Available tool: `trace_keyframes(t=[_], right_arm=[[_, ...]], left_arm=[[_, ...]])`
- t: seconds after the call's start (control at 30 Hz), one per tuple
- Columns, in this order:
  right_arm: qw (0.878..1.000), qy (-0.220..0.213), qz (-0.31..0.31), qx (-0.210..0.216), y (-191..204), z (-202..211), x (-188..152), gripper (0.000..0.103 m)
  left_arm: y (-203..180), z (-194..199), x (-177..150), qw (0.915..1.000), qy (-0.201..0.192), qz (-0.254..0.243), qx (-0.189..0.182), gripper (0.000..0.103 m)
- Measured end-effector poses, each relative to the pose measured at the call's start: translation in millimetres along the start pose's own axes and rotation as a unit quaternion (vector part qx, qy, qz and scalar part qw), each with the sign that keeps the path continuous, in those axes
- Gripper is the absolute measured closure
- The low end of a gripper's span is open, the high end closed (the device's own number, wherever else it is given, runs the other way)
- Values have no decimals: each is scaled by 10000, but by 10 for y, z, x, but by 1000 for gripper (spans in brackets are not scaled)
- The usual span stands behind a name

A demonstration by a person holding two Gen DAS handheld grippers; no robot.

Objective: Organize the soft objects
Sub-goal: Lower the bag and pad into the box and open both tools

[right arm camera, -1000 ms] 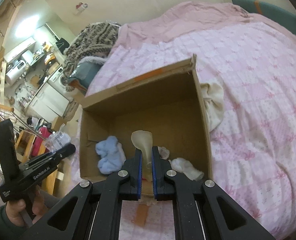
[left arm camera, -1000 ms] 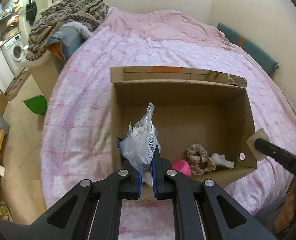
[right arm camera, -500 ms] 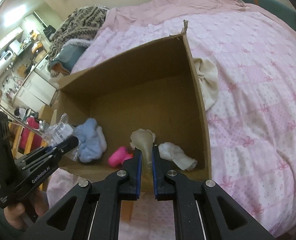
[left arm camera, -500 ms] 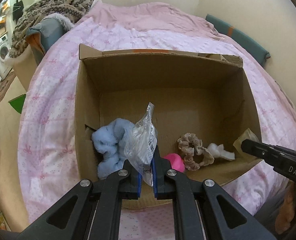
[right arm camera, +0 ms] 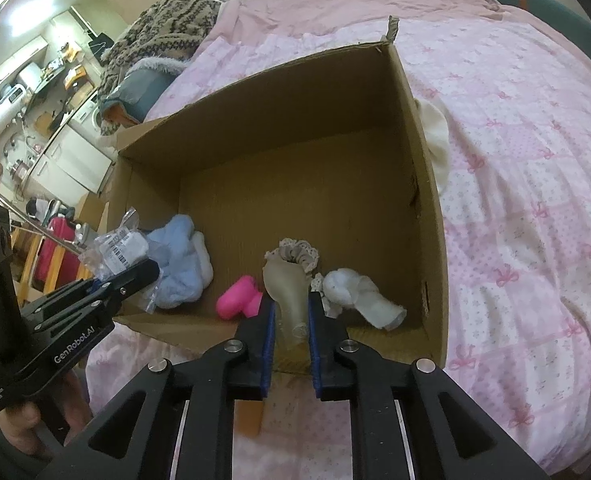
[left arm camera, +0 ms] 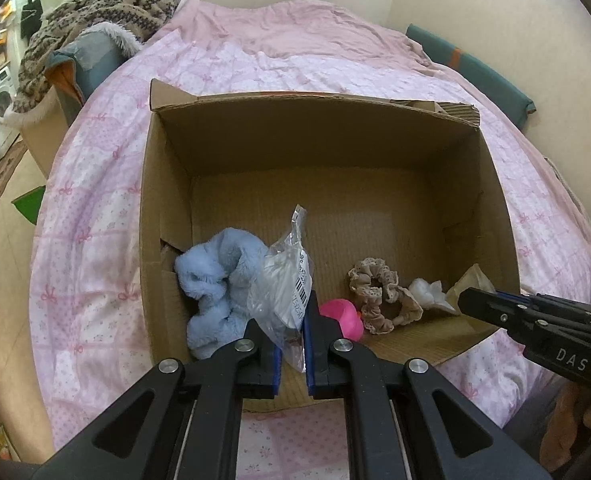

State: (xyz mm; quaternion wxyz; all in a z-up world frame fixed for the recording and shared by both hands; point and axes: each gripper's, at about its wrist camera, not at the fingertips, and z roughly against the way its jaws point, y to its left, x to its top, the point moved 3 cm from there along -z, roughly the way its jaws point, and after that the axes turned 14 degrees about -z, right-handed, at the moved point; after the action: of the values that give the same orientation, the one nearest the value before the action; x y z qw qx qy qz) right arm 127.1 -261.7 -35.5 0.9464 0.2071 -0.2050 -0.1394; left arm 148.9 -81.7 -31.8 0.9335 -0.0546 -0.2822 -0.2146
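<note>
An open cardboard box (left arm camera: 315, 98) stands on a pink quilted bed. Inside lie a fluffy blue cloth (left arm camera: 215, 280), a pink soft toy (left arm camera: 341, 314), a beige lace scrunchie (left arm camera: 375, 292) and a white sock (left arm camera: 425, 290). My left gripper (left arm camera: 285, 312) is shut on a clear plastic bag (left arm camera: 283, 288) with a barcode label, held low over the box's near left corner. My right gripper (right arm camera: 289, 304) is over the near right part; its jaws are opening, and a beige translucent soft piece (right arm camera: 285, 284) stands loose between them, in front of the scrunchie (right arm camera: 299, 252).
A cream cloth (right arm camera: 435, 136) lies on the quilt against the box's right wall. A knitted blanket pile (left arm camera: 107, 4) sits at the bed's far left, a teal cushion (left arm camera: 475, 68) along the wall. A person's hand (right arm camera: 19, 432) holds the left gripper.
Both grippers have sunk towards the box, which now fills more of each view. The right jaws have spread apart around the beige piece. The left grip on the bag is unchanged.
</note>
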Motion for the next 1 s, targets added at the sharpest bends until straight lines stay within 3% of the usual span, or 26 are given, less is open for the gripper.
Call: trace_keyframes(t=[0.33,0.53,0.7,0.87,0.93,0.97,1.0], right_arm=[[10000,3,-45,21,-12,5,9,86],[10000,25,16,24,18,-10,-7,85],[10000,14,2,67,25,-8,-1,81],[9998,-112,-62,160,4,61,24,75],[9996,-200,-46,196,25,101,33,67],[9995,-245,-47,210,29,120,38,49],[9993,-295,-58,228,33,141,48,26]], left_arm=[[-13,8,-6,10000,40,-5,44,90],[-29,30,-17,10000,0,-29,52,77],[-51,114,6,9997,-147,-55,168,45],[-48,198,40,9994,-301,-13,172,40],[-31,208,42,9994,-305,29,182,40],[-22,214,43,9993,-314,42,196,40],[-20,218,46,9993,-319,47,208,40]])
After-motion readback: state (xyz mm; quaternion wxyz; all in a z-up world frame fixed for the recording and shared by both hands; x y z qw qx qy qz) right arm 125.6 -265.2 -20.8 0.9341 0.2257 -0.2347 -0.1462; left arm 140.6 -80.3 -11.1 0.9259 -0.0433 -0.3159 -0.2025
